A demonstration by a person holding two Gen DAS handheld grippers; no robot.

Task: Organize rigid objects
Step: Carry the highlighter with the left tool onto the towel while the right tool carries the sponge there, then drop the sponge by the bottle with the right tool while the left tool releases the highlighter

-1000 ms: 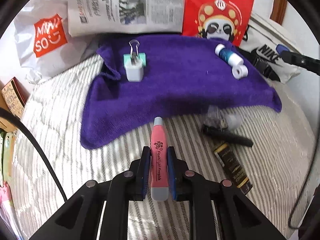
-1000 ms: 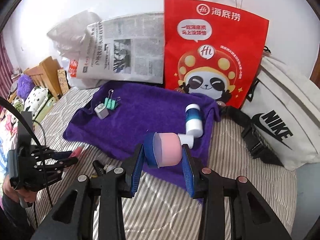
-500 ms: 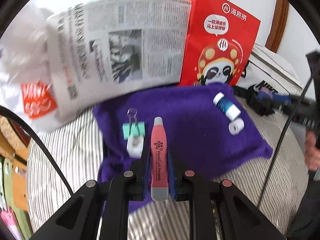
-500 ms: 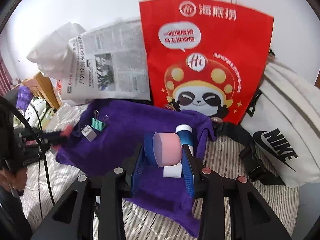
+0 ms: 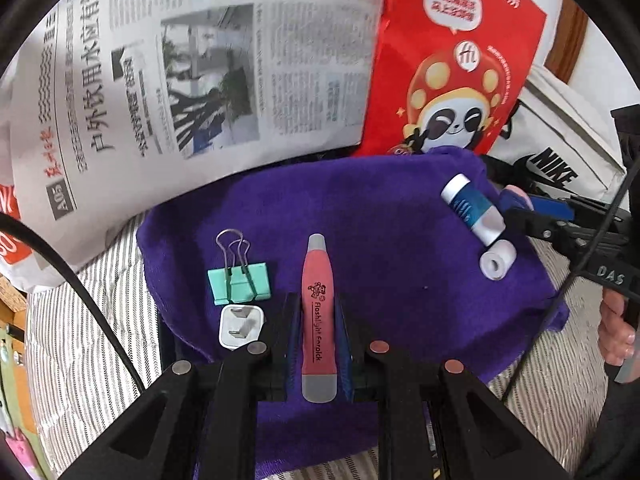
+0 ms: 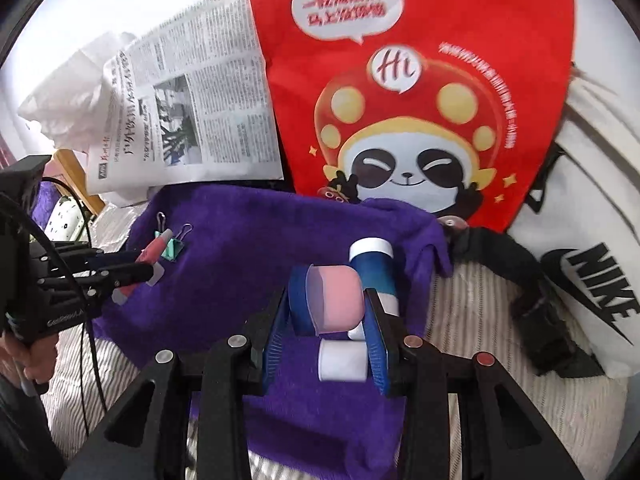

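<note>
Over the purple towel, both grippers carry loads. The left gripper is clamped on a pink earpick, its jaws tight against the barrel, tip pointing toward the newspaper. The right gripper is clamped on a pink cap, held above the towel's right end.

Status, as judged from the layout: four items already lie on the towel. A green clip and a white plug sit touching at the left; a blue tube and a white roll sit touching at the right. The earpick and cap are not yet set down. Whether further items remain off the towel cannot be told from these views.

Clearances:
- Earpick: just beside the plug and clip, on their right. The towel's centre is bare and offers the widest placement zone.
- Cap: directly over the roll and tube. Open towel lies to its left.
- Rear edge: the newspaper and a red bag stand against the towel's back. Forward travel is limited.
- Right edge: a white bag and its black strap lie close by.
- Cables trail from both grippers across the striped bedding; keep them off placed items.
</note>
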